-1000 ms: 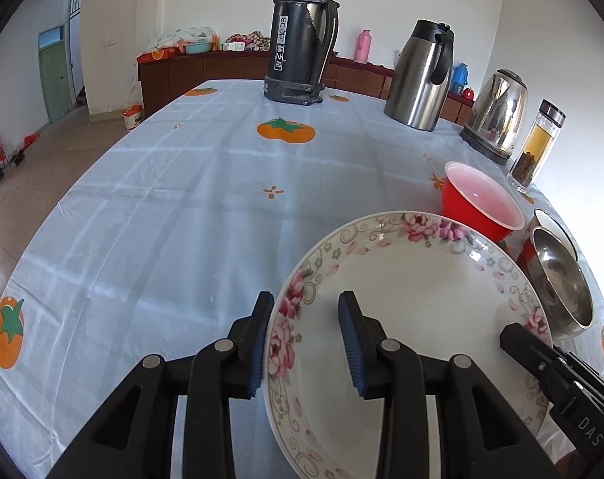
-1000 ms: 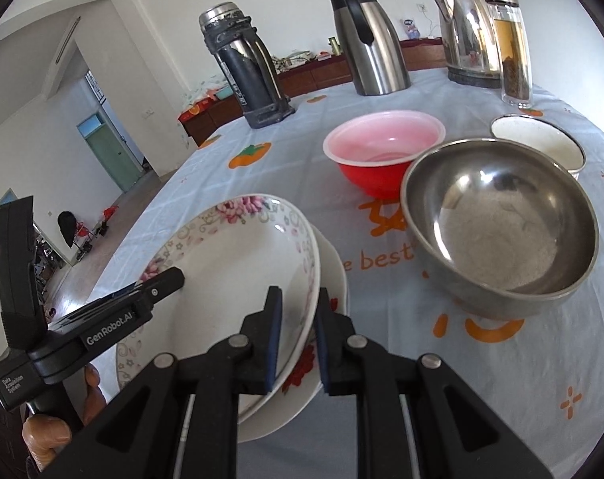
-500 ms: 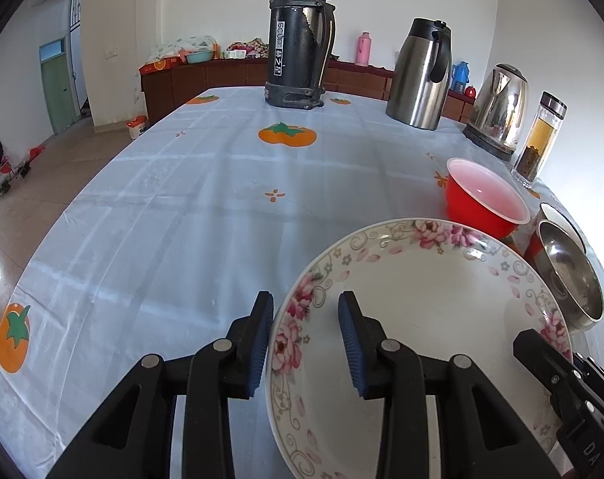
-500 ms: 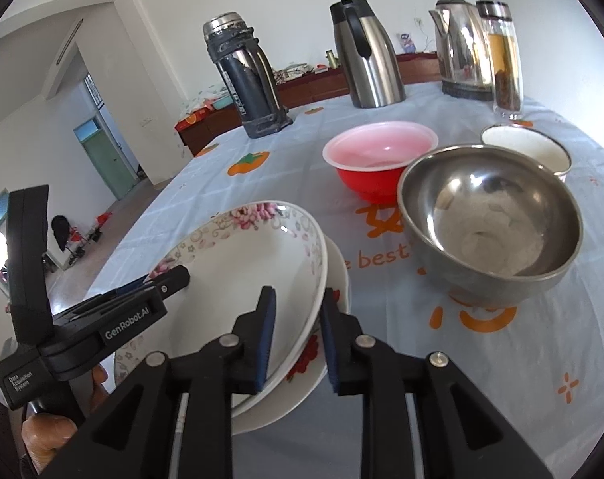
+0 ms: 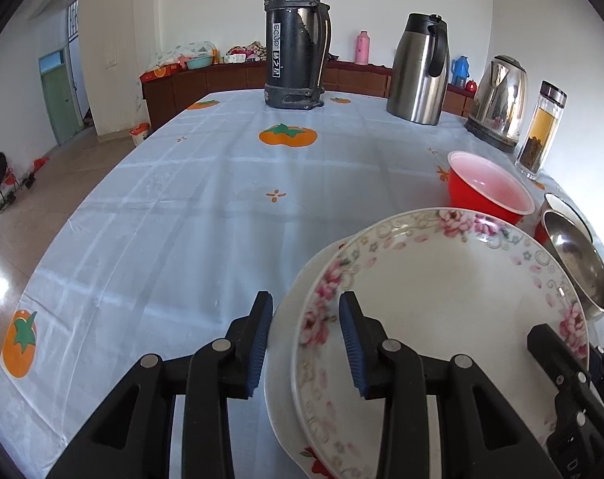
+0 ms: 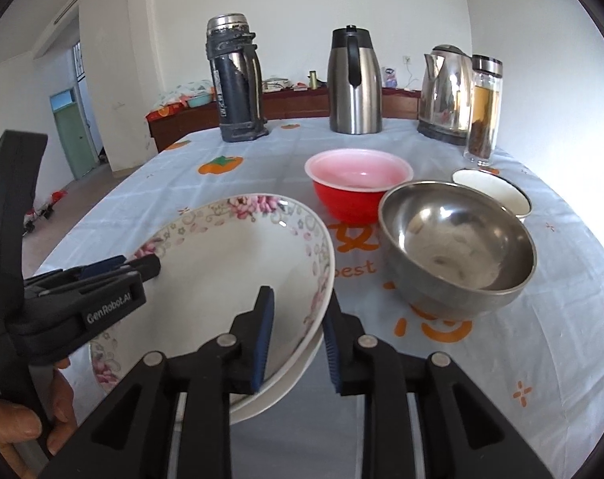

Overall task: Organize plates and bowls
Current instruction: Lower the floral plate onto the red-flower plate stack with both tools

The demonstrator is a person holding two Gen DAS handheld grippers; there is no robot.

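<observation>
Straddling opposite rims of the floral plate [image 5: 441,299], both tongs stand spread. The left tongs [image 5: 306,335] have one blue pad outside the plate's rim and one over its inner face, with a visible gap on each side. The right tongs [image 6: 296,337] sit likewise at the other rim, one pad inside and one outside; contact with the rim cannot be confirmed from either view.

The floral plate rests on a plain plate [image 5: 280,375], whose white edge shows beneath it on both sides [image 6: 270,395]. The stack sits on the desk [image 5: 190,215] at its near edge, on a pale blue cloth with orange fruit prints.

Just beyond the stack stands a red bowl [image 6: 358,183], upright. A steel bowl [image 6: 457,239] stands beside it, near the stack's right side, and a white bowl [image 6: 491,191] sits just behind the steel one. The bowls stand apart from each other or nearly touching; which, I cannot tell.

At the far end of the desk stand a dark flask [image 5: 296,40], a steel jug [image 5: 419,70], a kettle [image 5: 499,99] and a glass bottle [image 5: 541,131].

A hand [image 6: 18,427] grips the left tool's handle.
</observation>
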